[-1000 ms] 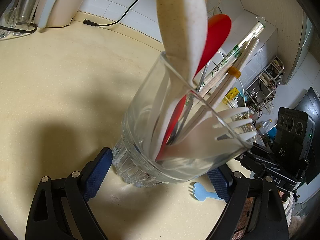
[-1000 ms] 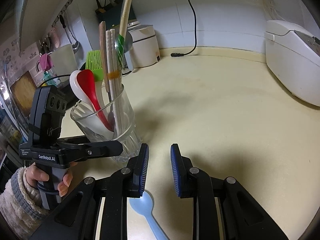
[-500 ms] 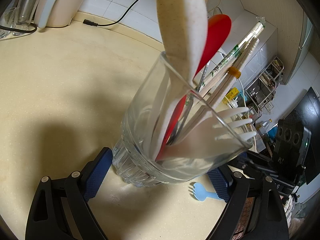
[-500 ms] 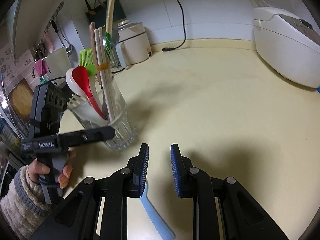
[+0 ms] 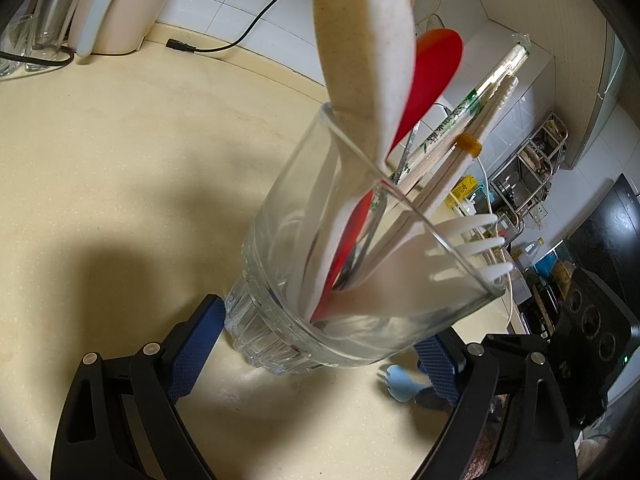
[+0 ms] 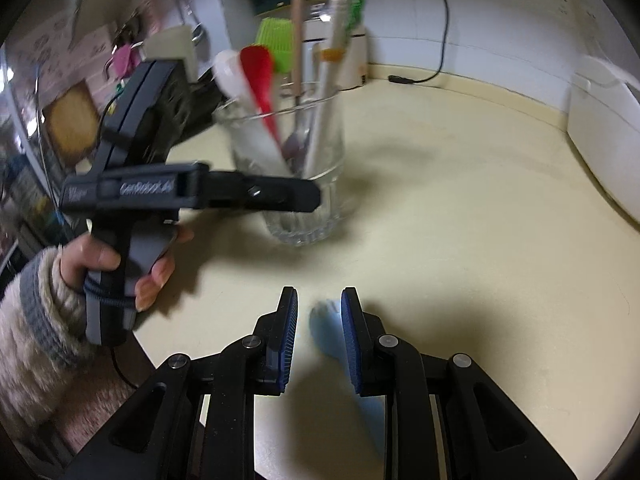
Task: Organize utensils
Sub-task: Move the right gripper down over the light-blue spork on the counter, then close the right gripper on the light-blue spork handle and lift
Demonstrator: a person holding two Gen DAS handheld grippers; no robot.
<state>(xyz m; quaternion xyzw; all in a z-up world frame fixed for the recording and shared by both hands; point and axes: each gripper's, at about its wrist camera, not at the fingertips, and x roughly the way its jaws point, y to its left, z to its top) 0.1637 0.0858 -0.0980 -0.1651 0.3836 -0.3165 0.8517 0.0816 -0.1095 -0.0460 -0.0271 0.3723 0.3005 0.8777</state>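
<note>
Your left gripper (image 5: 320, 344) is clamped around the ribbed base of the clear drinking glass (image 5: 340, 272), one blue pad (image 5: 196, 344) pressed to each side, and the glass stands on the cream countertop (image 5: 120, 168). Inside it you have a speckled cream spoon (image 5: 360, 52) leaning over the near rim, a red spoon (image 5: 432, 76) behind it, wrapped chopsticks (image 5: 472, 120) angled toward the far side, and a white plastic fork (image 5: 452, 252) with its tines poking past the rim. A light blue spork (image 5: 396, 376) lies flat on the counter just beside your left gripper's right finger. From your right wrist view, your right gripper (image 6: 319, 336) hovers low over the counter with its jaws parted a little, gripping nothing; the blue spork (image 6: 326, 332) sits blurred on the countertop (image 6: 460, 240) between and beneath its fingertips, and you cannot tell whether the pads touch it. Your left hand (image 6: 116, 268) grips the left gripper's handle, with the glass (image 6: 296, 172) beyond it. A white rice cooker (image 6: 604, 148) sits at the far right edge.
</note>
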